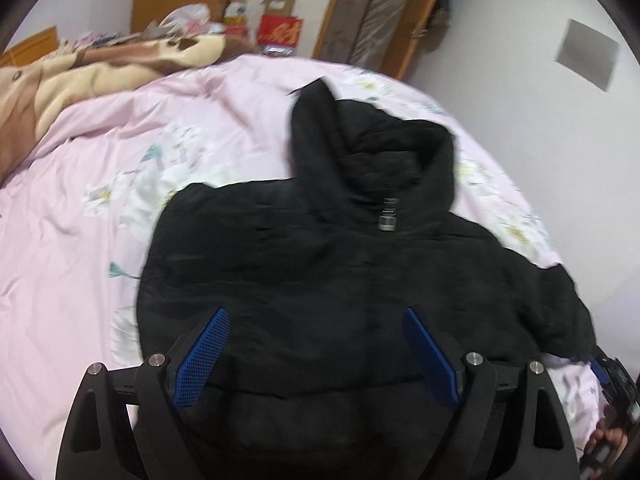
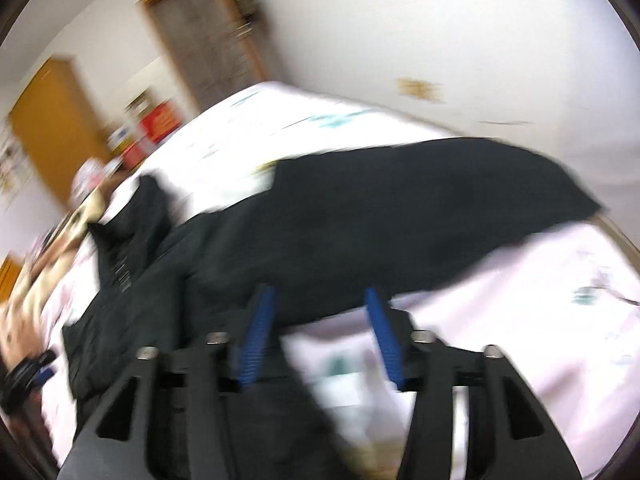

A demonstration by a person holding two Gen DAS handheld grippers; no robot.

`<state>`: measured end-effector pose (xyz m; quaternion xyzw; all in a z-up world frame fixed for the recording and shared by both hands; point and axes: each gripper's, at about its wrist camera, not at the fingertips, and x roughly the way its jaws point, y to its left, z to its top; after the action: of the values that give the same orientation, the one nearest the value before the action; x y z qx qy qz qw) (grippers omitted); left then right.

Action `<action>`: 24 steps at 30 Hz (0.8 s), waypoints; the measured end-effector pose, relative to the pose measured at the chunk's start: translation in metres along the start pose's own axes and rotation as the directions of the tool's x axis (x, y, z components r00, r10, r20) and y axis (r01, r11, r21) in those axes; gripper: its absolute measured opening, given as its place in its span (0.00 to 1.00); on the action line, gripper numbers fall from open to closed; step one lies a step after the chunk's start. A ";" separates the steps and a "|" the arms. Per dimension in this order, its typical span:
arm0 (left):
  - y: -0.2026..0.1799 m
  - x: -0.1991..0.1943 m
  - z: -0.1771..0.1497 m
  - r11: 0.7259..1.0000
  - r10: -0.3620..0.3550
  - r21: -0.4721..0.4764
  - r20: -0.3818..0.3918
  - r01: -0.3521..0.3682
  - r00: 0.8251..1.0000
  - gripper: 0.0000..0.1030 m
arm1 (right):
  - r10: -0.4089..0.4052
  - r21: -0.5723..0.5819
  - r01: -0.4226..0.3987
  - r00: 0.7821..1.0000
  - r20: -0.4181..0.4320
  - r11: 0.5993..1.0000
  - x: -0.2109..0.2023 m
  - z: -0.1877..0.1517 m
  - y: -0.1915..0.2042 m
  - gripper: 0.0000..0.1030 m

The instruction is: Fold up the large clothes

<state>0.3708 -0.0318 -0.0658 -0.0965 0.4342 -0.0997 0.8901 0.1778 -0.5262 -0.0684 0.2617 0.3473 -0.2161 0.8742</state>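
Both grippers' jaws spread, nothing pinched: left gripper [image 1: 316, 344] over the black jacket [image 1: 320, 248], right gripper [image 2: 320, 320] near its sleeve [image 2: 420, 216]. Risk: puffy fabric springs back and undoes the fold.

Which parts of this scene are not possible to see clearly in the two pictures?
- Black jacket: its lower hem, left wrist view, hidden behind the left tool.
- Jacket's sleeve: right wrist view, edges smeared by motion blur.
- Red boxes: print too small and blurred.
- Right tool: whether it touches fabric, blurred.
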 end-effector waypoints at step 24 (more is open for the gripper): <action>-0.108 0.023 -0.057 0.977 -0.063 0.196 -0.111 0.084 0.992 0.86 | -0.112 0.306 0.119 0.993 -0.038 0.945 0.051 0.068 -0.119 0.54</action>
<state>0.3298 -0.1464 -0.0895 -0.0170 0.4640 -0.1805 0.8671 0.1792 -0.6691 -0.0991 0.3759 0.3332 -0.3156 0.8050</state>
